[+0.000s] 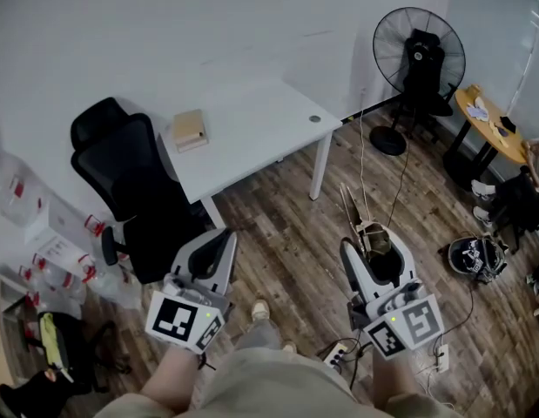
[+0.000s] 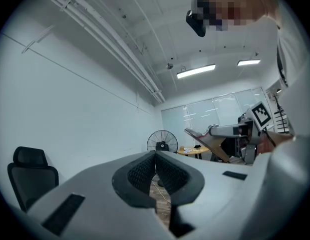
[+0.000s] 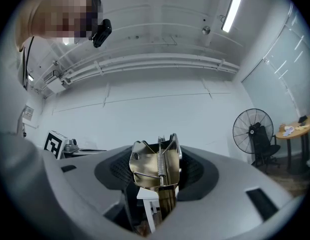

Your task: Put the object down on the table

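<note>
Right gripper [image 3: 156, 160]: clenched on the task's object. Both ribbed pads press on its sides, with the jaws standing fairly wide around it.
Metal clip [image 3: 147, 171]: brass-coloured sheet-metal piece with a coil spring down its middle and a wire bail at the top. It sits upright between the jaws. In the head view thin wire arms stick out past the jaw tips.
Clip position: held in the air above the floor and well apart from the table, not resting on any surface.
Left gripper [image 2: 156, 160]: closed with nothing in it, the pads meeting at the tips. It is held level to the left of the other tool.
White table [image 1: 252, 138]: rectangular, standing against the wall ahead and to the left of the clip.
Brown box [image 1: 190, 130]: lies on the table's left part, close to that end.
Office chair [image 1: 134, 190]: black, just beside the table's left end.
Wood-plank floor [image 1: 286, 225]: cables run across it, and a power strip [image 1: 337, 352] lies near the person's feet.
Standing fan [image 1: 419, 55]: black, by the wall to the right of the table.
Round wooden table [image 1: 488, 122]: at the far right, carrying small items too small to identify.
</note>
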A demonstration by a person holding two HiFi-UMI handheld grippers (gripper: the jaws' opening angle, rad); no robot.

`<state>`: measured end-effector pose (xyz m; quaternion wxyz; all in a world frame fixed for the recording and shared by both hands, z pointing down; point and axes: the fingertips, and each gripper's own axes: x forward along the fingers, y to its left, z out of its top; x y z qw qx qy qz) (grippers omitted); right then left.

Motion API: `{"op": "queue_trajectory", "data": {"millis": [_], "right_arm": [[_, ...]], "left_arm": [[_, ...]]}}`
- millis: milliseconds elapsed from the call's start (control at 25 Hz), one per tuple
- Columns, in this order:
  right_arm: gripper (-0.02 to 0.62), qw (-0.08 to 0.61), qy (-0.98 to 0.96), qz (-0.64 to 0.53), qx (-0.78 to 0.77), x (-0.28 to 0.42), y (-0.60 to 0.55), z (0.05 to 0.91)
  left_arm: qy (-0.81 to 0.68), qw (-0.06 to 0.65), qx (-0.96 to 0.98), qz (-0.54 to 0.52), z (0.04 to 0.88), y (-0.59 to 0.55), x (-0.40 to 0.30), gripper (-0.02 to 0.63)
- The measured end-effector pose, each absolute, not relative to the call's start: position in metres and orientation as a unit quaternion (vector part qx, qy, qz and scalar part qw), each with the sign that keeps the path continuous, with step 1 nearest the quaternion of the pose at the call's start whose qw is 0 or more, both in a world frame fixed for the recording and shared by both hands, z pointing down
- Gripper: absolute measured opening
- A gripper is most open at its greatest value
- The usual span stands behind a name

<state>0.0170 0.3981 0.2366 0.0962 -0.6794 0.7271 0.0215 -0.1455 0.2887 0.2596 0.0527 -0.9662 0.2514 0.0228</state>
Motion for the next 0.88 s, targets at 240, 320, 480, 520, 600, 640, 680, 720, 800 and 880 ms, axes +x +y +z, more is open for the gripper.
{"op": "queue_trajectory", "data": {"millis": [240,320,480,520,600,640,680,720,800,880], "right_arm": [[0.239,0.087,0.727,0.015,-0.681,0.032,0.379,0.247],[0.238,0.083,0.727,0.014,-0.681,0.035,0.369,0.25],[0.238,0.075,0.728,0.014,-0.682,0.044,0.347,0.254],[0.239,0.072,0.727,0.013,-0.683,0.047,0.341,0.255],[0.238,0.067,0.724,0.01,-0.687,0.054,0.326,0.258],[0.238,0.065,0.722,0.009,-0.688,0.058,0.318,0.26],[0.239,0.063,0.721,0.008,-0.69,0.062,0.31,0.261],[0.238,0.061,0.72,0.007,-0.691,0.066,0.302,0.262],[0.238,0.056,0.718,0.004,-0.693,0.073,0.283,0.265],[0.239,0.049,0.717,0.001,-0.695,0.08,0.261,0.267]], "left_arm": [[0.253,0.048,-0.966,0.023,0.268,0.269,-0.133,0.021],[0.251,0.046,-0.967,0.026,0.27,0.26,-0.127,0.021],[0.246,0.041,-0.968,0.028,0.274,0.238,-0.114,0.021],[0.244,0.039,-0.969,0.027,0.276,0.231,-0.111,0.021],[0.242,0.035,-0.969,0.026,0.279,0.217,-0.104,0.021],[0.24,0.033,-0.97,0.025,0.281,0.21,-0.101,0.021],[0.239,0.032,-0.97,0.024,0.282,0.202,-0.098,0.021],[0.238,0.031,-0.971,0.024,0.283,0.193,-0.094,0.021],[0.236,0.028,-0.971,0.022,0.286,0.174,-0.087,0.021],[0.234,0.022,-0.972,0.019,0.288,0.152,-0.079,0.021]]}}
